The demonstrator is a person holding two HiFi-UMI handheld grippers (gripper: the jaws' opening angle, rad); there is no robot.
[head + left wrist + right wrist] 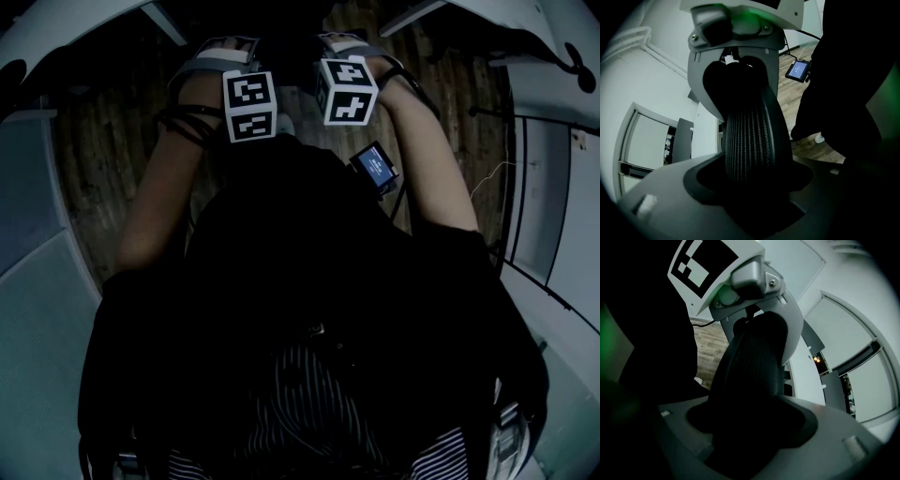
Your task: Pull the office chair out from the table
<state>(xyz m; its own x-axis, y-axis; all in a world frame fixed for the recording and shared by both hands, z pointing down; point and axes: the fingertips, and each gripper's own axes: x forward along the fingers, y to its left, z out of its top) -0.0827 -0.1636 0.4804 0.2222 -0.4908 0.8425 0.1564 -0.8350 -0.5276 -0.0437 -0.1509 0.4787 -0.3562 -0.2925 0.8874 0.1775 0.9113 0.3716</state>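
Your office chair [747, 140] is black ribbed mesh; the marker cubes [249, 105] carry black-and-white squares; the floor [94, 187] shows brown wood planks.

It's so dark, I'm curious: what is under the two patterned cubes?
Under them, the left gripper and right gripper clamp the office chair's black ribbed back. Wooden floor shows below; the rest of the chair is hidden.

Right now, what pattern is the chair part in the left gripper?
Black, finely ribbed chair part; best in left gripper view.
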